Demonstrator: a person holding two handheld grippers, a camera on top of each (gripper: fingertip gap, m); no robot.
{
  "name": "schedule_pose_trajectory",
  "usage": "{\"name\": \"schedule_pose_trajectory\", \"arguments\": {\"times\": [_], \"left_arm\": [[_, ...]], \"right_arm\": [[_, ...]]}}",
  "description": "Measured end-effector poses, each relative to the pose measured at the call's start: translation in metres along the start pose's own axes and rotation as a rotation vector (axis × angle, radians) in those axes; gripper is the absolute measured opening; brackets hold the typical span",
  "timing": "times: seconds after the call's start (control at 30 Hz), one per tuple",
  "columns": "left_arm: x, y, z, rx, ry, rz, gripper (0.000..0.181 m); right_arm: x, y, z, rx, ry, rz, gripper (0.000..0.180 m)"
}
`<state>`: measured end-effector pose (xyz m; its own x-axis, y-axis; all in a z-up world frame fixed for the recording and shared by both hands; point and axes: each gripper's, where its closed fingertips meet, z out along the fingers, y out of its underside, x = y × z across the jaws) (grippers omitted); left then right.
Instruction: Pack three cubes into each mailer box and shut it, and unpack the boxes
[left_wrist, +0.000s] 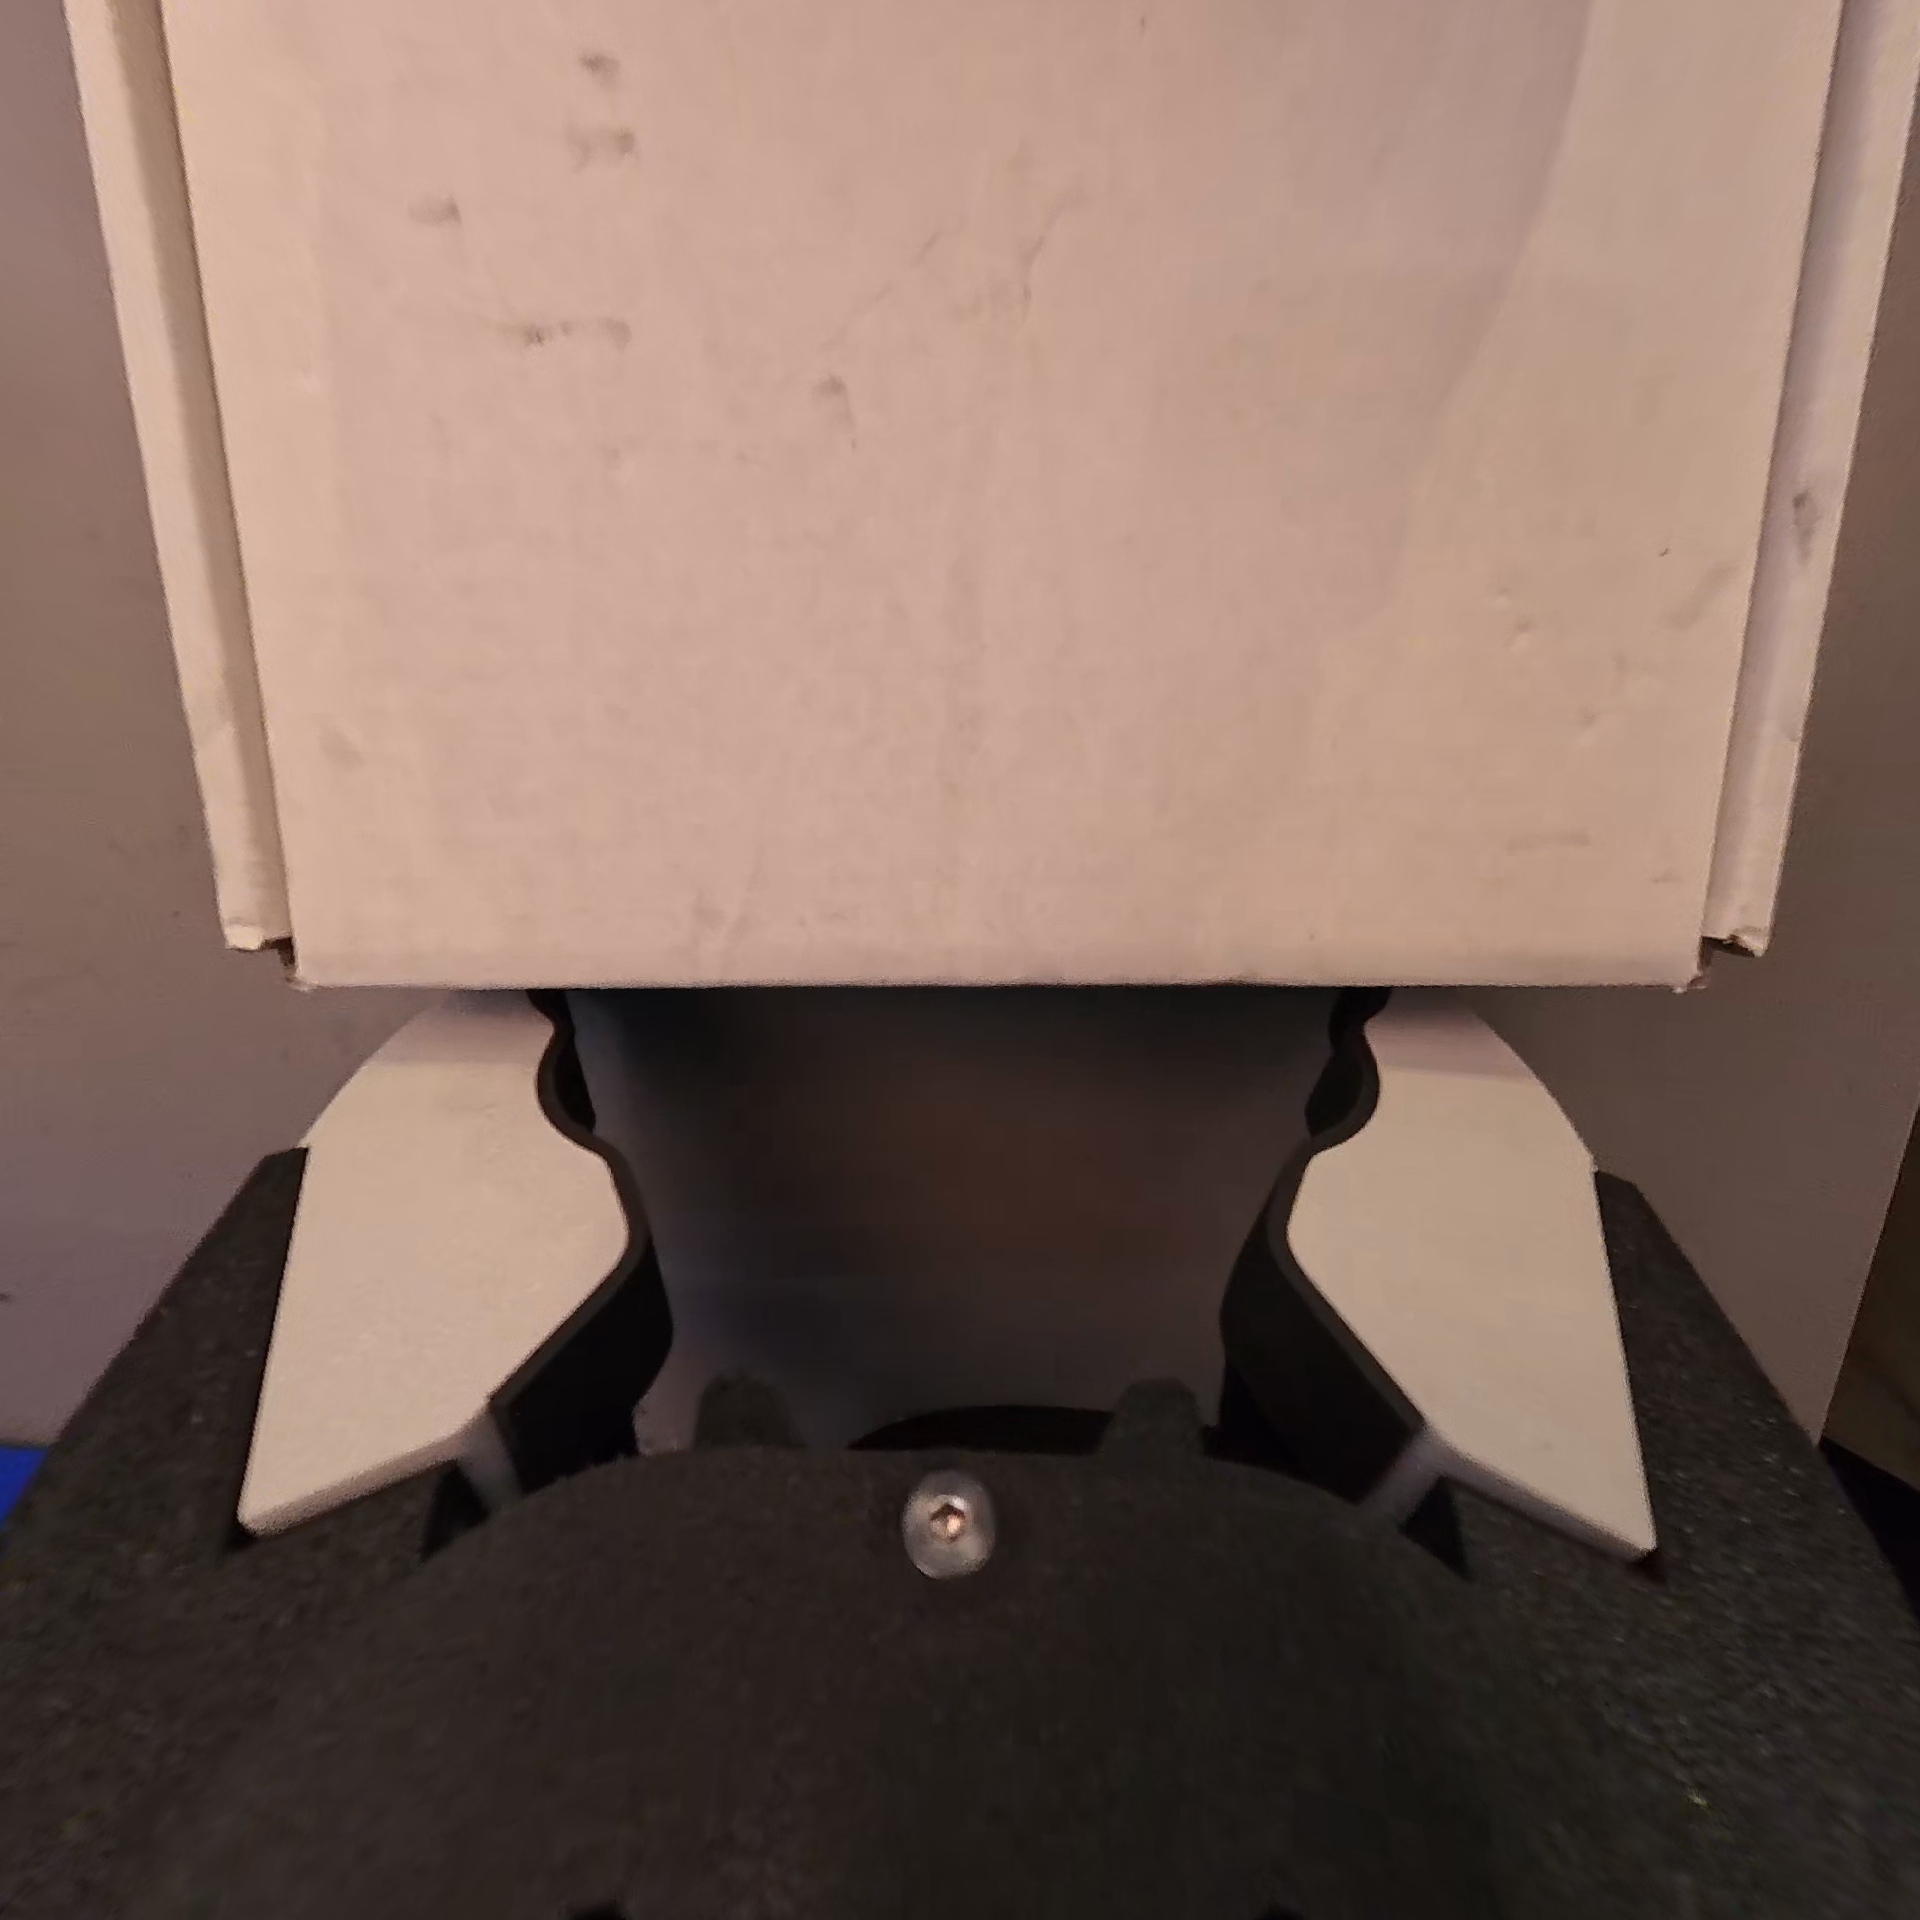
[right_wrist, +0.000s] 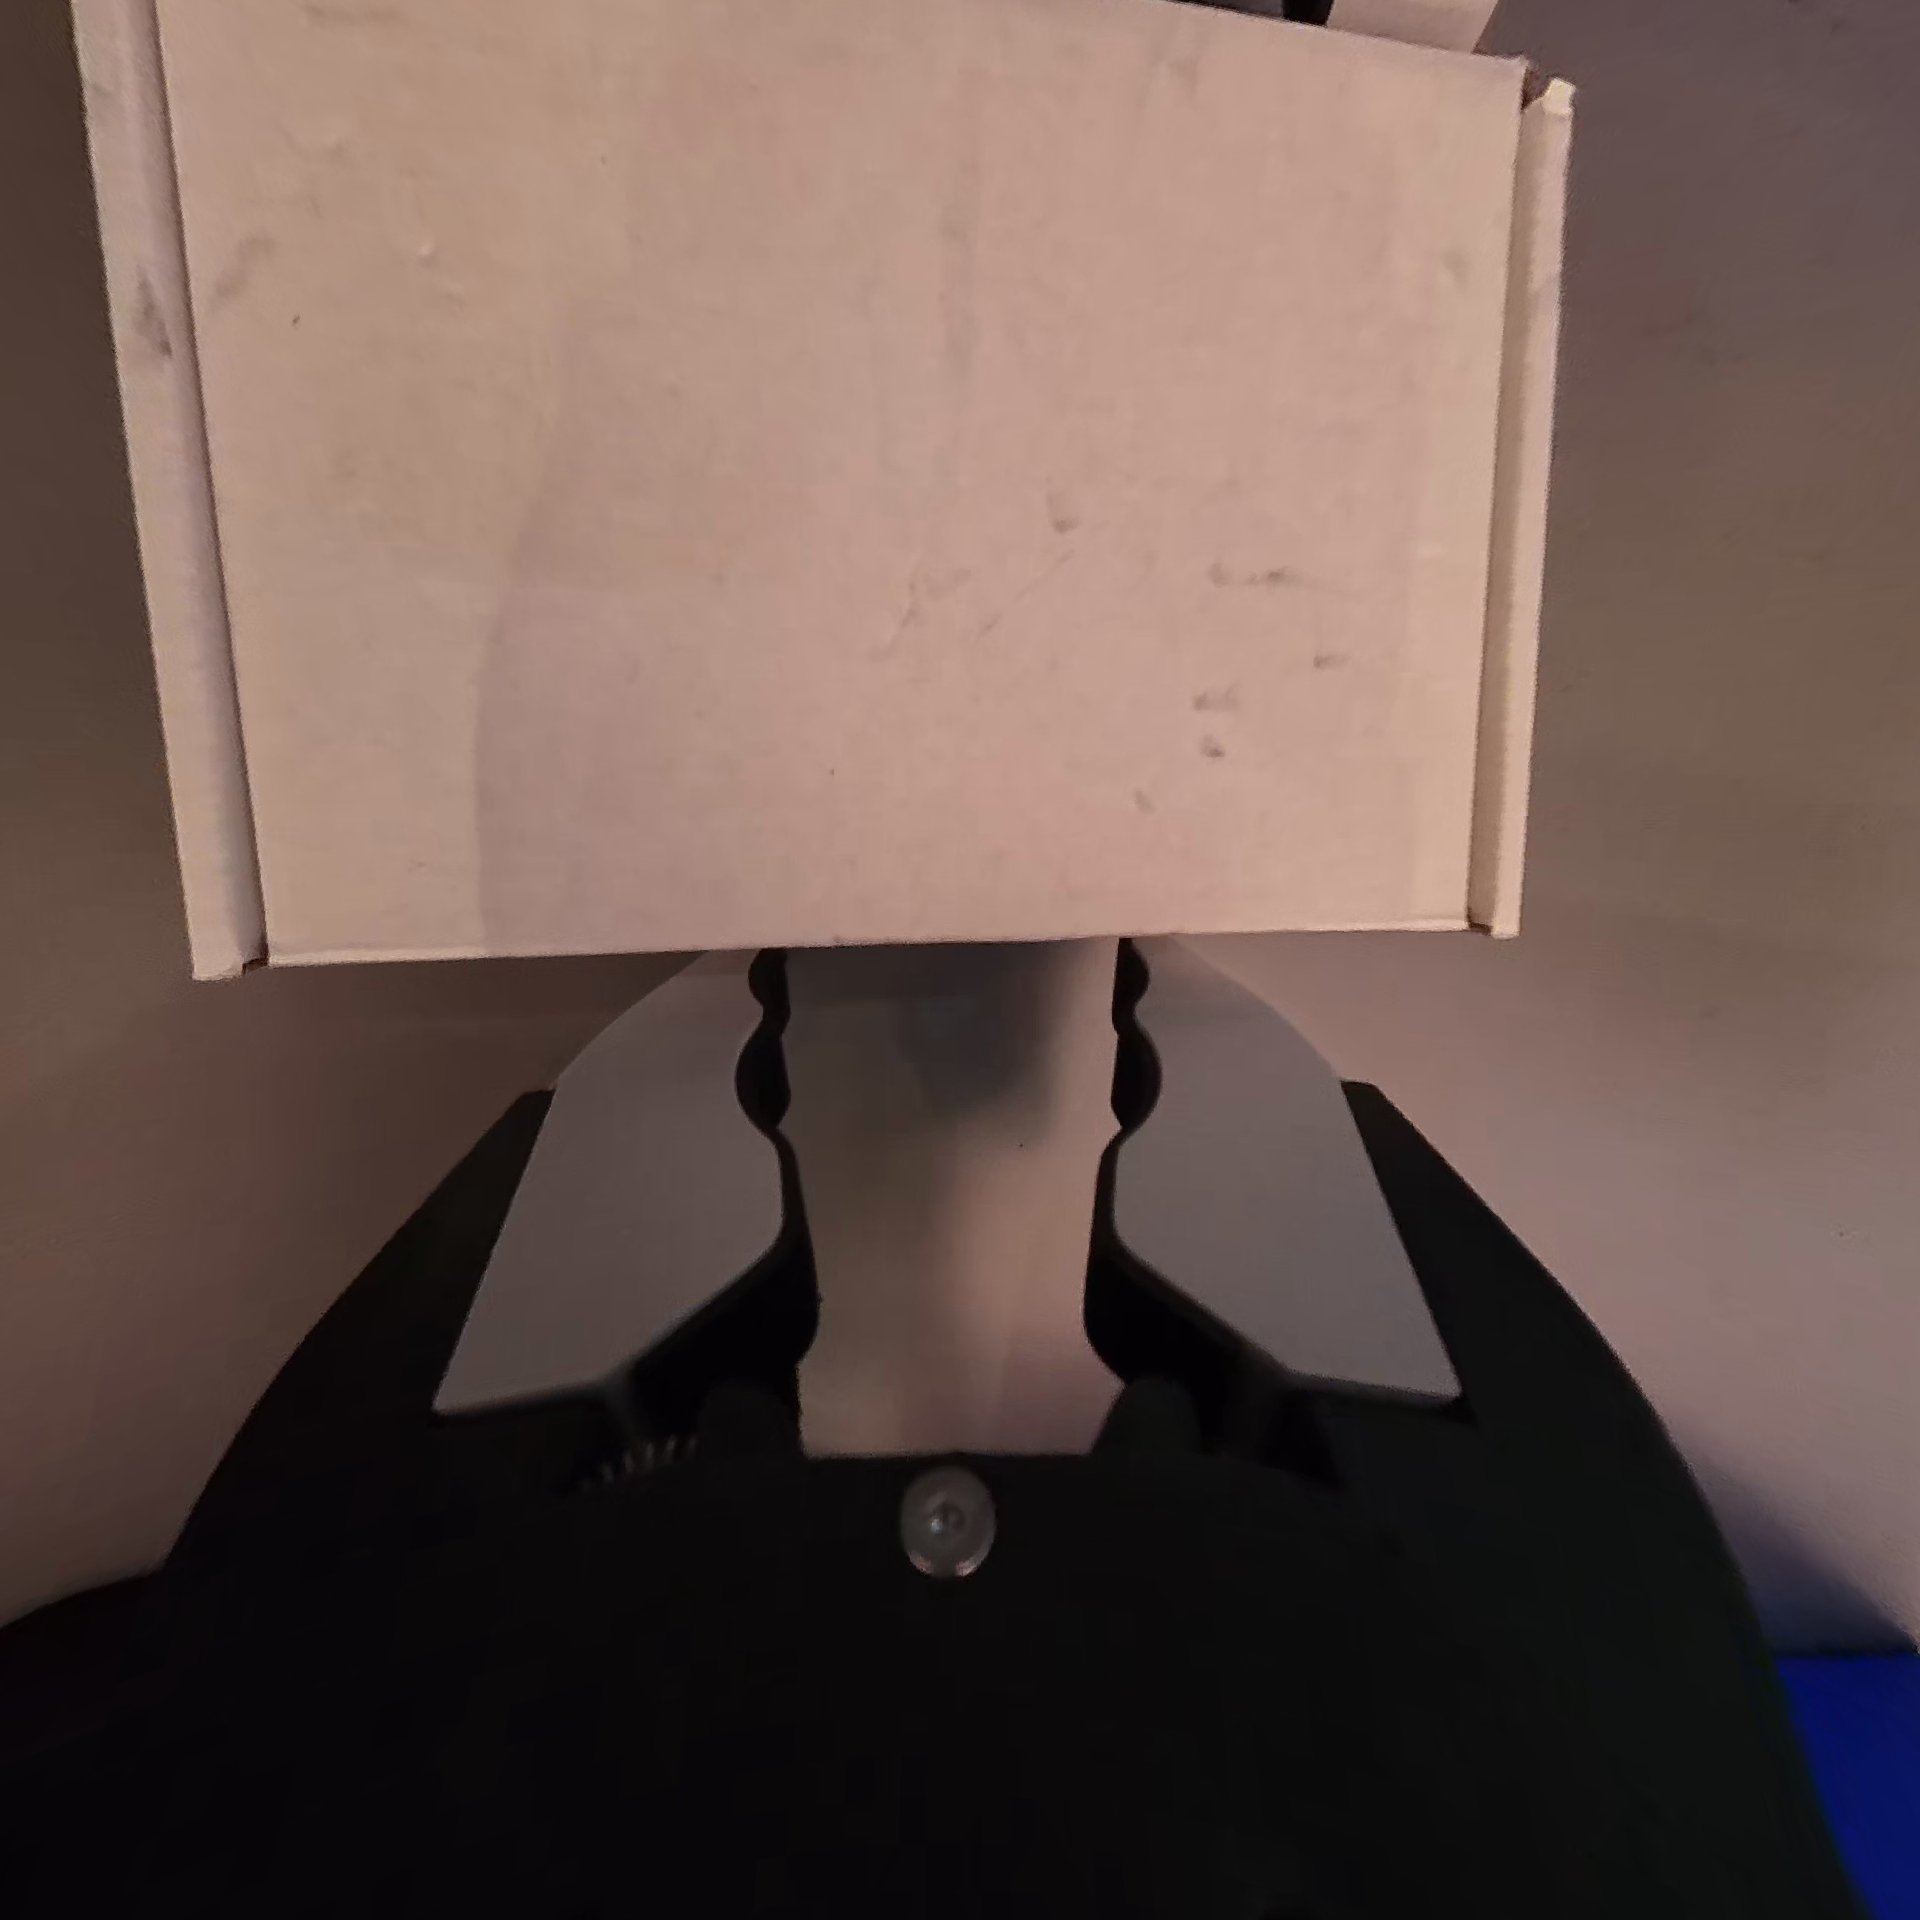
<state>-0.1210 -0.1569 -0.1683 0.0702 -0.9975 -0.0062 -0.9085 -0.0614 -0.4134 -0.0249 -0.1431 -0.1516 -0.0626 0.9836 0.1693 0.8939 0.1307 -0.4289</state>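
Observation:
A white cardboard mailer box (left_wrist: 935, 468) with its lid down fills the upper part of the left wrist view, and it also shows in the right wrist view (right_wrist: 831, 520). The same scuffed lid face is seen from opposite ends. My left gripper (left_wrist: 961, 1003) is wide open, and its fingertips are hidden under the box's near edge. My right gripper (right_wrist: 945, 961) is on the opposite end, open with a narrower gap, and its tips are hidden under the box edge too. I cannot tell whether the fingers touch the box walls. No cubes are in view.
The box stands on a pale table surface (left_wrist: 94, 935), dimly lit. A blue patch shows at the lower left of the left wrist view (left_wrist: 21, 1455) and at the lower right of the right wrist view (right_wrist: 1860, 1714). A dark brownish object (left_wrist: 1875, 1351) is at the right edge. Spacing between my two grippers at the tips: around 11 cm.

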Motion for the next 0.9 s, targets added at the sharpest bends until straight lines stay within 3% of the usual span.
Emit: {"name": "schedule_pose_trajectory", "arguments": {"times": [0.5, 0.57, 0.67, 0.9], "left_arm": [[-0.001, -0.002, 0.001, 0.038, -0.008, -0.019, 0.135], [-0.001, -0.002, 0.001, 0.042, -0.013, -0.025, 0.135], [-0.005, -0.005, 0.002, 0.062, -0.037, -0.069, 0.136], [-0.001, -0.01, 0.005, 0.08, -0.045, -0.103, 0.141]], "right_arm": [[0.001, 0.002, 0.001, 0.009, -0.015, 0.034, 0.061], [0.007, 0.007, 0.001, -0.002, -0.004, 0.082, 0.071], [0.025, 0.016, -0.005, -0.034, 0.118, 0.158, 0.079], [0.064, 0.029, -0.059, -0.042, 0.455, 0.492, 0.075]]}}
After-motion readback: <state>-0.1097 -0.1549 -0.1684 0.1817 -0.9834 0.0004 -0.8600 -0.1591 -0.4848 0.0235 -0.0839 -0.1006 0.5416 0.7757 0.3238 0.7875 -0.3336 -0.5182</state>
